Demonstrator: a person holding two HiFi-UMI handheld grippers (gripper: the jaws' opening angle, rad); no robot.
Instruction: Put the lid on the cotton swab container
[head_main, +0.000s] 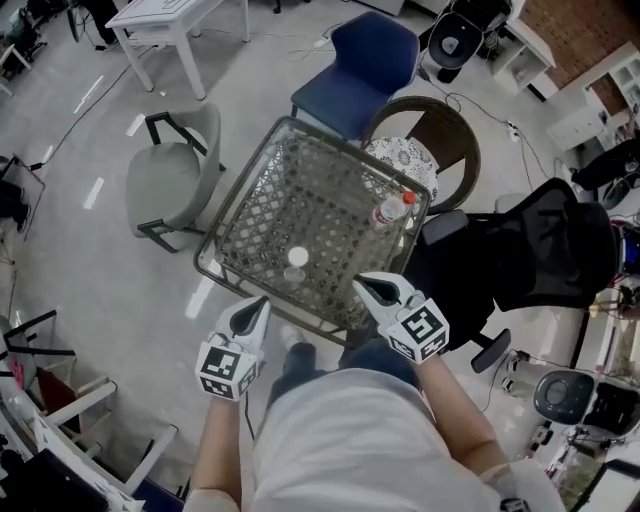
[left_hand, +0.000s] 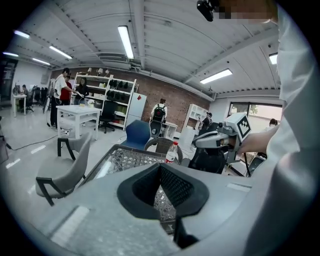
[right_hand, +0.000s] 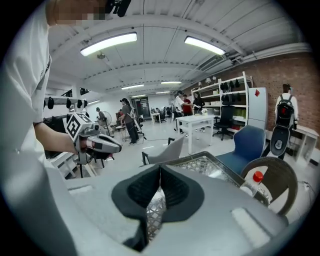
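On the near part of the glass-topped wicker table (head_main: 245, 215) lies a small white round lid (head_main: 296, 257), and a small clear round container (head_main: 293, 276) sits right beside it. Which one is the lid is hard to tell at this size. My left gripper (head_main: 262, 303) hovers at the table's near edge, shut and empty. The right gripper (head_main: 362, 283) is a little to the right over the same edge, also shut and empty. In the left gripper view the jaws (left_hand: 160, 167) meet with nothing between them, and the right gripper view (right_hand: 160, 170) shows the same.
A clear bottle with a red cap (head_main: 392, 208) stands at the table's right side. A blue chair (head_main: 360, 60), a round wicker chair (head_main: 430, 135), a grey chair (head_main: 175, 175) and a black office chair (head_main: 540, 250) ring the table. People stand far off by shelves.
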